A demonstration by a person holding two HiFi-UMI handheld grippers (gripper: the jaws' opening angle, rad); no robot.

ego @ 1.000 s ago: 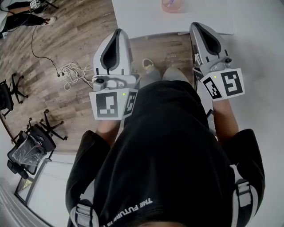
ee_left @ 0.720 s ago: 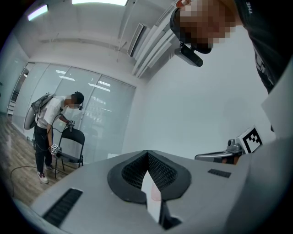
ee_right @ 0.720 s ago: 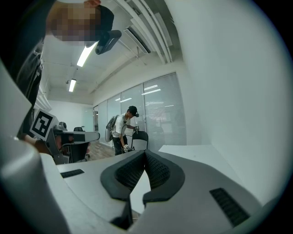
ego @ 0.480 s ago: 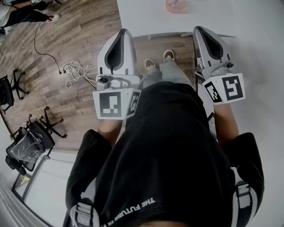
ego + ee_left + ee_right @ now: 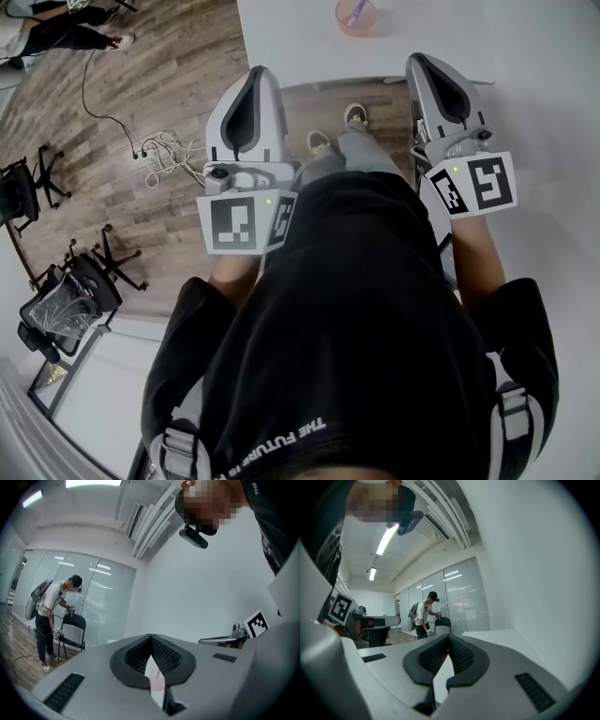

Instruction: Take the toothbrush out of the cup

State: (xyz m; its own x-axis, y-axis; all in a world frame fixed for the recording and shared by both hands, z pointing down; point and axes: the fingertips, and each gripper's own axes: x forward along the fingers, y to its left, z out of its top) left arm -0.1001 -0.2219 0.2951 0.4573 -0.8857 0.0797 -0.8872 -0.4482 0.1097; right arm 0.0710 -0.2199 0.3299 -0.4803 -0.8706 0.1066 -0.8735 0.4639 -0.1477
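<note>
A pink translucent cup [image 5: 357, 16] stands on the white table [image 5: 291, 37] at the top of the head view, with a purple toothbrush [image 5: 355, 11] leaning in it. My left gripper [image 5: 255, 71] and right gripper [image 5: 419, 58] are held close to my body, short of the table edge, both shut with nothing in them. In the left gripper view the cup [image 5: 157, 682] shows small and far through the slit below the closed jaw tips of the left gripper [image 5: 151, 636]. The right gripper [image 5: 449, 637] points along the table [image 5: 497, 637]; no cup shows there.
Wooden floor lies left of the table, with a tangle of cables [image 5: 155, 150] and black office chairs [image 5: 89, 272]. Another person [image 5: 47, 616] stands by a black chair [image 5: 72, 632] far off. My feet [image 5: 323, 141] are at the table's edge.
The head view has shifted a little, and the cup shows more fully at the top edge. Both grippers stay shut and hold almost the same place.
</note>
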